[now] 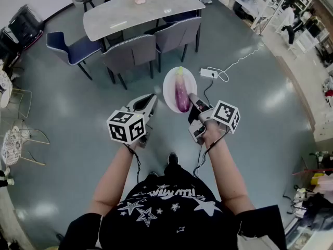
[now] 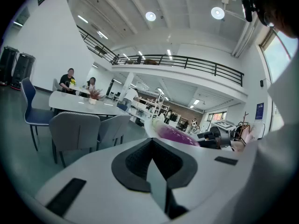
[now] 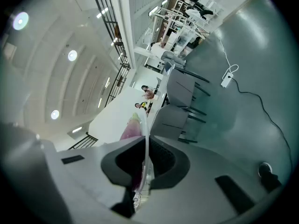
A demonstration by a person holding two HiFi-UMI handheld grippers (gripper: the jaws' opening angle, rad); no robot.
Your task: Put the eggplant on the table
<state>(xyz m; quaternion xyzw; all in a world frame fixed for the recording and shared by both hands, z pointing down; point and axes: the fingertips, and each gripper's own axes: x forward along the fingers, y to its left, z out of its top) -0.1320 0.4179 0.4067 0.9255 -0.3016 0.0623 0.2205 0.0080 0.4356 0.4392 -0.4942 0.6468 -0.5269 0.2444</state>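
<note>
My right gripper [image 1: 192, 98] clamps the rim of the plate [image 1: 168, 85] carrying the eggplant [image 1: 181, 94], smooth and liable to roll, well short of the table [image 1: 140, 10]; my left gripper [image 1: 150, 101] is closed, empty.

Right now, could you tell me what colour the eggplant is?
Eggplant: purple, green stem end; clearest in the head view.

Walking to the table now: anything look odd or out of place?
The plate with the eggplant hangs over the floor, pinched at one rim by the right gripper alone; the left gripper is shut and empty. A power strip lies on the floor ahead.
</note>
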